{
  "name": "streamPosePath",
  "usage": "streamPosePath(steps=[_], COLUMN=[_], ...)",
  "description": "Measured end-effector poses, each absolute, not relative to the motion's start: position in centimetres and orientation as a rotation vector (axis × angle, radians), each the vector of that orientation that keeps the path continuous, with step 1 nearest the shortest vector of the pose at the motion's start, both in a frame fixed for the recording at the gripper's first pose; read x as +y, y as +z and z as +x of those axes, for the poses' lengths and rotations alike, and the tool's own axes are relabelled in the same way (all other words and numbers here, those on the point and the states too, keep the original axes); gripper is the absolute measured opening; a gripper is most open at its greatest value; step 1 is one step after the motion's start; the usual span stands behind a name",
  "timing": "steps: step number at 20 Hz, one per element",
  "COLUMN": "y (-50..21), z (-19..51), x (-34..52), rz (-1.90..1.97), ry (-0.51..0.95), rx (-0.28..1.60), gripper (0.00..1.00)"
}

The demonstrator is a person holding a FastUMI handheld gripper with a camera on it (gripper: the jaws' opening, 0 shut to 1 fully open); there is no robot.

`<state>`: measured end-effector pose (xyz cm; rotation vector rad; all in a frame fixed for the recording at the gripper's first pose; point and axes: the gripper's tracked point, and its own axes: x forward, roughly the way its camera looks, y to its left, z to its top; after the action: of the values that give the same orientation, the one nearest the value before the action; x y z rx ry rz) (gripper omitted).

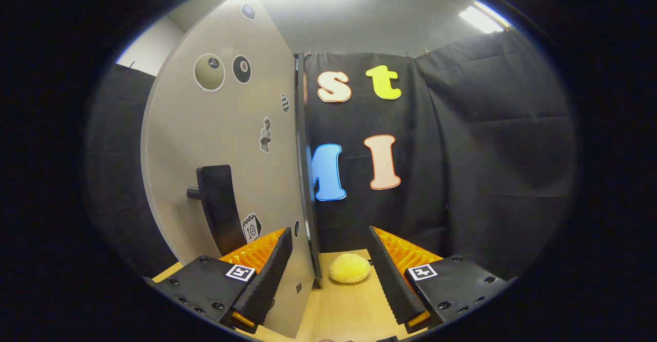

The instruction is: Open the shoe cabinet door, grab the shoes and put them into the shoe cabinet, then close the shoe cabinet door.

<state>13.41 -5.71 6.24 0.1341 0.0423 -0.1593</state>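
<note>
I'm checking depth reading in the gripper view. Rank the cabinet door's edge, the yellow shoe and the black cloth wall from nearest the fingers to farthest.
1. Cabinet door edge: between the open fingers, by the left one.
2. Yellow shoe: just ahead, on the wooden surface.
3. Black cloth wall: well beyond both.

Gripper (pixel 328 272) fingers spread wide, nothing clamped. Cabinet door (pixel 226 141) swung open, seen nearly edge-on; its free edge runs down the centre of the frame and drops between the fingers, close against the left finger (pixel 267 275). Right finger well apart from it. Door face takes the left half of the frame: stickers scattered on it, dark handle (pixel 218 206) at lower left of the panel. Yellow fuzzy shoe (pixel 349 268) sits on the wooden tabletop (pixel 344 311), just ahead between the fingers, right of the door edge. Black cloth wall (pixel 487 141) behind, ceiling light (pixel 480 19) upper right.
</note>
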Motion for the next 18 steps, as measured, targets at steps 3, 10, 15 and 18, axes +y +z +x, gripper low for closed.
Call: streamPosePath(steps=[3,10,15,18], y=[6.1,6.7,6.9,6.8], z=[14.4,20.0,22.1,21.1], x=[-1.6,8.3,13.1,13.2], rz=[0.172,0.107,0.103,0.1], ry=[-0.178,-0.075,0.018,0.042], rx=[0.068,0.068,0.076,0.057], gripper=[0.95,0.96,0.97,0.98])
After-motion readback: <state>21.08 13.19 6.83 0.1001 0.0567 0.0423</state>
